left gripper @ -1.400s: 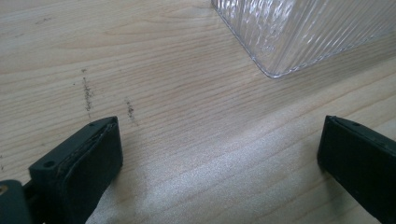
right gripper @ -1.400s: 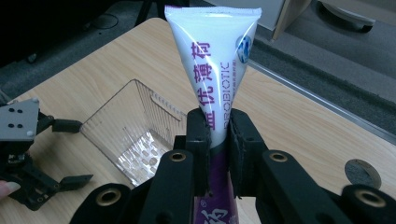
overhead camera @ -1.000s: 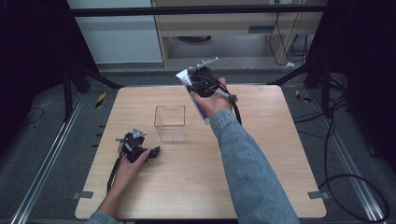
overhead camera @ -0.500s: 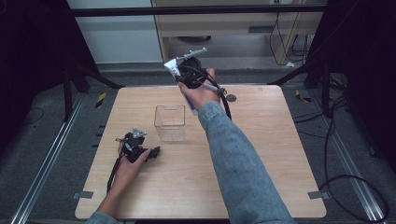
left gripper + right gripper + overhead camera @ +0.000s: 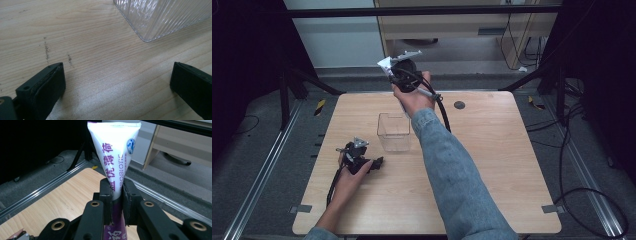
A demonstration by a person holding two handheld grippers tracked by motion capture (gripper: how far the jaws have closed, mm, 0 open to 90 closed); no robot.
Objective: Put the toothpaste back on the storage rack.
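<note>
Up near the far edge of the surface (image 5: 492, 165), the right tongs (image 5: 117, 195) are pinching a white and purple tube (image 5: 116, 157) about halfway along its length, the two black pads pressed flat against its sides. In the right gripper view the tube stands up from between the pads, its flat crimped end at the top and its purple lower part running down between the jaws. In the high view the right hand (image 5: 414, 97) holds the tongs lifted above the surface, just beyond a clear plastic box (image 5: 394, 131), and a bit of the tube's white end shows beside the tongs.

The clear box stands upright and open-topped on the wood, left of the right forearm. The left tongs (image 5: 117, 82) rest low on the surface near the person's side, jaws spread wide with only bare wood between them. In the left gripper view one ribbed corner of the box lies ahead of those jaws, apart from both. A small dark round spot (image 5: 459, 105) marks the wood to the right of the raised hand.
</note>
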